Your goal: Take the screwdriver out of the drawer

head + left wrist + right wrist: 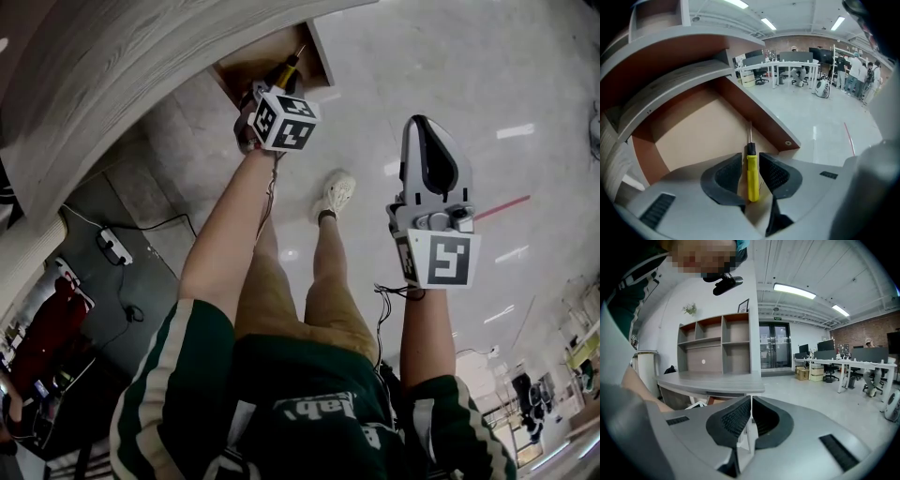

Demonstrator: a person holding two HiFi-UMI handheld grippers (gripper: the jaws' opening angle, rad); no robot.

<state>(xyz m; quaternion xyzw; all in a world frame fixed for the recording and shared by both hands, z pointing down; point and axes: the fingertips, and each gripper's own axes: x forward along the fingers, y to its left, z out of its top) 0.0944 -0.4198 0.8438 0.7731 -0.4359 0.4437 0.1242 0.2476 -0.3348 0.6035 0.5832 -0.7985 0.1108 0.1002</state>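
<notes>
A screwdriver (pixel 752 178) with a yellow handle, black collar and thin metal shaft lies on the bottom of the open wooden drawer (pixel 693 136). My left gripper (pixel 750 158) reaches down into the drawer with the handle between its pads; a narrow gap shows on each side, so it is open. In the head view the screwdriver (pixel 286 67) pokes out past the left gripper (pixel 269 89) inside the drawer (pixel 322 58). My right gripper (pixel 427 127) hangs over the floor to the right, away from the drawer. Its pads (pixel 740 416) meet, shut on nothing.
The curved grey desk top (pixel 112 56) overhangs the drawer on the left. A power strip (pixel 114 246) and cables lie on the floor below it. The person's legs and a shoe (pixel 336 194) stand between the grippers. Office desks (pixel 787 65) and people stand far off.
</notes>
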